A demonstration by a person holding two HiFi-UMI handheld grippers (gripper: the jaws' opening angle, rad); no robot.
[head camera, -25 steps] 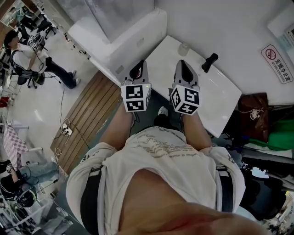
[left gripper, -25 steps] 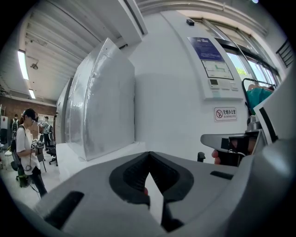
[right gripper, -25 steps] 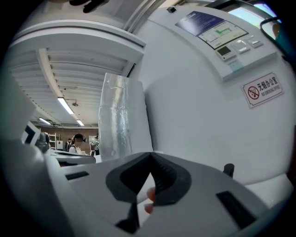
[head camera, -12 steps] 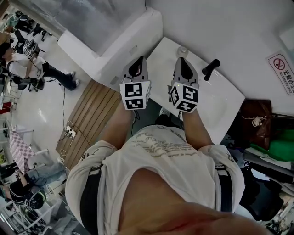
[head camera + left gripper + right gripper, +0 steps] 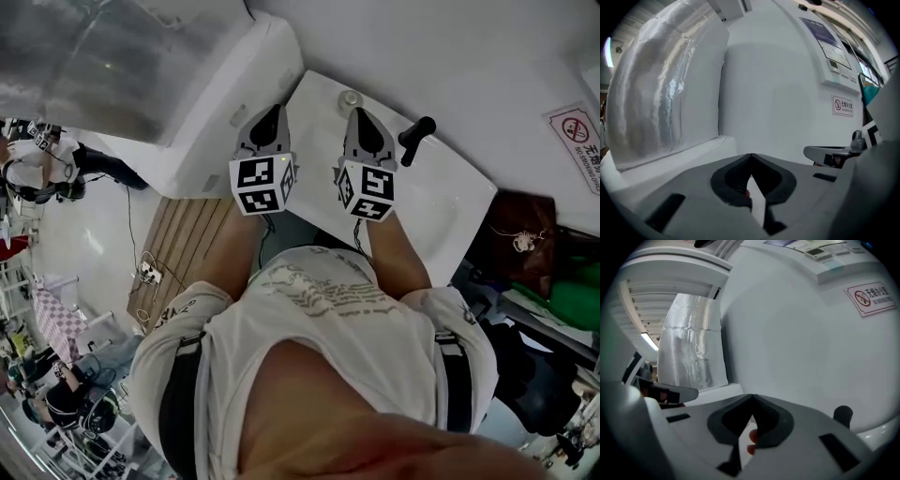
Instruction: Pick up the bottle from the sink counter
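Status: pick not started. The small clear round-capped bottle (image 5: 350,98) stands on the white sink tabletop (image 5: 448,202), at the back by the wall, left of the black tap lever (image 5: 416,141). Nothing is lifted or held.

- The right gripper (image 5: 359,114) has its fingers closed tip to tip with nothing between them. In head view the tip sits just short of the bottle and looks apart from it.
- The left gripper (image 5: 272,114) also has its fingers closed and empty. It's roughly over the seam between the tabletop and the white boxed ledge (image 5: 202,131).
- Neither gripper view shows the bottle. Both look at the white wall, so it's probably below their line of sight.

Left to do, my read, 4 steps: open the right fingers, drop them around the bottle, close, lift. So only the approach is done.

Vs 1 s ago:
- Both grippers have pushed forward, and the right tip has gone from clearly apart from the bottle to just beside it.
- The head has tilted too. More of the silver foil-wrapped duct (image 5: 103,66) fills the top left, and less of the wooden slat floor panel (image 5: 183,248) shows.
- Bottle and lever haven't shifted on the tabletop.
- The right fingers were already closed.
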